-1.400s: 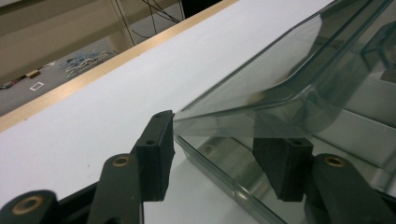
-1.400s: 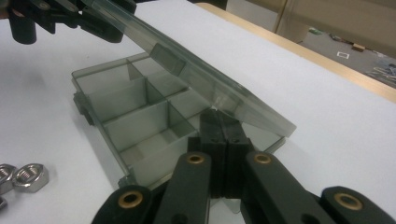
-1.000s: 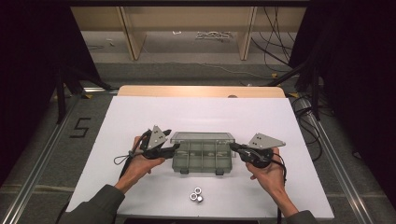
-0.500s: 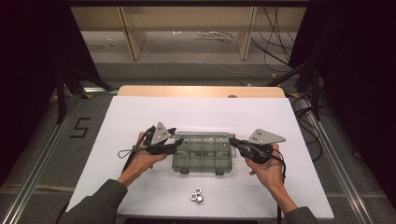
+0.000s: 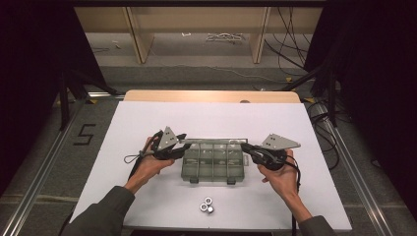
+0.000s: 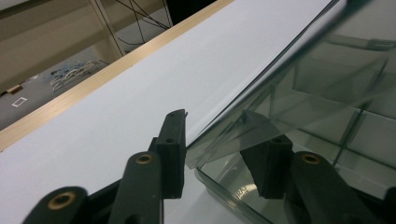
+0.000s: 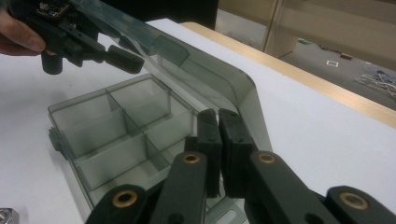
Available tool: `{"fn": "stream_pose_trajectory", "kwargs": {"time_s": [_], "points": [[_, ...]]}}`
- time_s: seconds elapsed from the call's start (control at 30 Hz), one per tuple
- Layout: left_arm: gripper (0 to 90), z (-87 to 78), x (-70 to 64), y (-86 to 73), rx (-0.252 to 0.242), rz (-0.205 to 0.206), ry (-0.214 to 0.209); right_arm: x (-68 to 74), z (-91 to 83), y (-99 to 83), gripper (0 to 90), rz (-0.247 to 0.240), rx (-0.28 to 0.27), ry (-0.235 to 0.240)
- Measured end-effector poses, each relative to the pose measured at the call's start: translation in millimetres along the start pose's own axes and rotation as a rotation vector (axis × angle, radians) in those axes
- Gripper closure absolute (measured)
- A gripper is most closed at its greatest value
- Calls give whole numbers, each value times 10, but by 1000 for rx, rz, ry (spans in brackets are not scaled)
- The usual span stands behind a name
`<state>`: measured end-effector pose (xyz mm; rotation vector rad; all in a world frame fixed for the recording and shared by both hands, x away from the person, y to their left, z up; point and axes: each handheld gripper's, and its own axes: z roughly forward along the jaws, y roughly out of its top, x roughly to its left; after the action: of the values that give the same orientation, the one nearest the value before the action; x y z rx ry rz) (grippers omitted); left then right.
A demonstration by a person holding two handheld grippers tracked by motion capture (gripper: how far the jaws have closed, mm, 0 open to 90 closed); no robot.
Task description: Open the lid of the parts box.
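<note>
High view: the organizer box [image 5: 212,164] sits mid-table, and since a second ago its lid [image 5: 216,141] has lifted further from its closed position; the left gripper [image 5: 183,146], jaws spread around the lid's corner, and the right gripper [image 5: 244,146], jaws pressed together at the opposite corner, raise it; the nuts [image 5: 206,206] wait nearer the person than the box, so filling looks close.

Smoky clear plastic compartment box [image 5: 212,162], rectangular, divided into small empty cells. Sits flat near the middle of the desk [image 5: 147,118], a little toward the near edge, long side parallel to it. Hinged lid [image 7: 205,70] raised off the base, tilted up and back toward the far edge.
</note>
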<state>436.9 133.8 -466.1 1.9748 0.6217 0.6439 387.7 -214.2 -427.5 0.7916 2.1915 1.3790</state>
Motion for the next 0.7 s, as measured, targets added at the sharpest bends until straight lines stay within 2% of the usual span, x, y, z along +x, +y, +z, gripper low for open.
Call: {"fn": "stream_pose_trajectory", "kwargs": {"time_s": [0.2, 0.23, 0.3, 0.4, 0.5, 0.63, 0.7], "points": [[668, 10, 53, 40, 13, -2, -20, -13, 11, -5, 808, 14, -2, -16], [669, 9, 60, 38, 15, -4, -21, -30, 12, -13, 768, 18, -4, -25], [672, 7, 77, 37, 18, -15, -24, -31, 15, -17, 743, 33, 6, -18], [693, 10, 105, 35, 27, -35, -33, -46, 22, -25, 671, 39, 8, -35], [697, 16, 125, 42, 37, -35, -37, -47, 33, -30, 604, 61, 14, -46], [697, 33, 139, 33, 64, -60, -46, -73, 44, -56, 566, 87, 41, -58], [700, 39, 150, 32, 58, -68, -52, -89, 45, -62, 549, 93, 46, -68]]}}
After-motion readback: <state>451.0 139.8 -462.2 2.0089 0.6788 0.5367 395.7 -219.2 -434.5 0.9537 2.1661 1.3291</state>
